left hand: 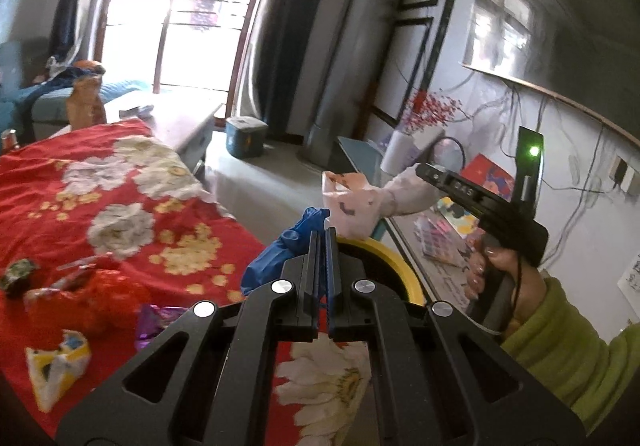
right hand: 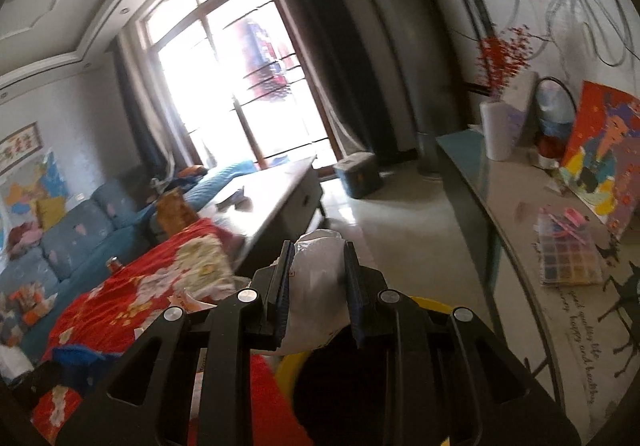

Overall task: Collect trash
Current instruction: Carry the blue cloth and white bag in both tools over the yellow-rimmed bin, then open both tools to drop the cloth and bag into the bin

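**Trash in both grippers, above the yellow bin**

Wrappers still lie on the red floral cloth [left hand: 120, 181] to my left: a crumpled yellow-and-white packet [left hand: 56, 362], a shiny purple foil wrapper [left hand: 154, 322], a red crinkled wrapper [left hand: 80, 298] and a small dark green scrap [left hand: 18, 274].

My left gripper [left hand: 323, 242] has its jaws pressed fully together, and a crumpled blue plastic piece [left hand: 284, 254] is pinched between them, bulging out to the left of the fingers. Just beyond and below the fingertips sits the round yellow-rimmed bin [left hand: 396, 258], its inside dark.

My right gripper [right hand: 318, 274] stands partly closed, its two pads clamped on the sides of a crumpled white plastic bag [right hand: 320, 286]. In the left wrist view this white bag with faint orange print [left hand: 360, 201] hangs from the right gripper's fingers [left hand: 444, 177], up and slightly beyond the bin. My right hand [left hand: 500, 274], in a green sleeve [left hand: 572, 350], grips the handle. In the right wrist view the bin's yellow rim [right hand: 288, 366] shows directly beneath the jaws.

A long grey sideboard [right hand: 520, 213] with a white vase [right hand: 498, 129] runs along the right.
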### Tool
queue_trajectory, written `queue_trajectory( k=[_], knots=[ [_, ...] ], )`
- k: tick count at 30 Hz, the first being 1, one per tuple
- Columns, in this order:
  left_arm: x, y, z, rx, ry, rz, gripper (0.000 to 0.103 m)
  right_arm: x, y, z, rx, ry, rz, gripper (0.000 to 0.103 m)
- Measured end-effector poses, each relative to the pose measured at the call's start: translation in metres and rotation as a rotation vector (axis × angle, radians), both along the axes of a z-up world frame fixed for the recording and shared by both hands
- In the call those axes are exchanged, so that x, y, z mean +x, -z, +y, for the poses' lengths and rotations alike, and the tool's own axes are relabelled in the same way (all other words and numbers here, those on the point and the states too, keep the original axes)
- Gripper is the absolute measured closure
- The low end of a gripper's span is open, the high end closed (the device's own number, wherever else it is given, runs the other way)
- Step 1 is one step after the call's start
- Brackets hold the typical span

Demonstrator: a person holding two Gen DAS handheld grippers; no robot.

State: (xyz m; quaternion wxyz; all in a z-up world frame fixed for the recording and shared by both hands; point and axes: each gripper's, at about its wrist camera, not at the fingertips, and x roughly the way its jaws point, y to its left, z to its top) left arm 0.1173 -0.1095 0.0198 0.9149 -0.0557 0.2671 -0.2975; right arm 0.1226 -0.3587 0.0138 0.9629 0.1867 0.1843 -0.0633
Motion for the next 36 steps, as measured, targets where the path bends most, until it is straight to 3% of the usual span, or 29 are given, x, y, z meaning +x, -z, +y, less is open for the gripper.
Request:
queue_trajectory(
  k=[17,26,30,32,34,36],
  knots=[
    [0.020,0.032,-0.079,-0.041,0.172,0.114,0.103,0.007,0.035,-0.052,-0.006,0.130,0.089,0.080],
    [0.033,0.061,-0.107,-0.003,0.203,0.171,0.103,0.017,0.056,-0.064,0.013,0.135,0.138,0.079],
    [0.044,0.070,-0.115,0.003,0.203,0.193,0.102,0.024,0.066,-0.064,0.044,0.085,0.162,0.070],
    [0.048,0.074,-0.117,0.014,0.196,0.205,0.099,0.027,0.069,-0.061,0.052,0.068,0.177,0.068],
    [0.051,0.076,-0.116,0.010,0.183,0.215,0.076,0.028,0.072,-0.060,0.057,0.055,0.188,0.058],
    [0.052,0.076,-0.111,-0.007,0.171,0.223,0.063,0.029,0.074,-0.056,0.053,0.047,0.194,0.055]
  ],
)
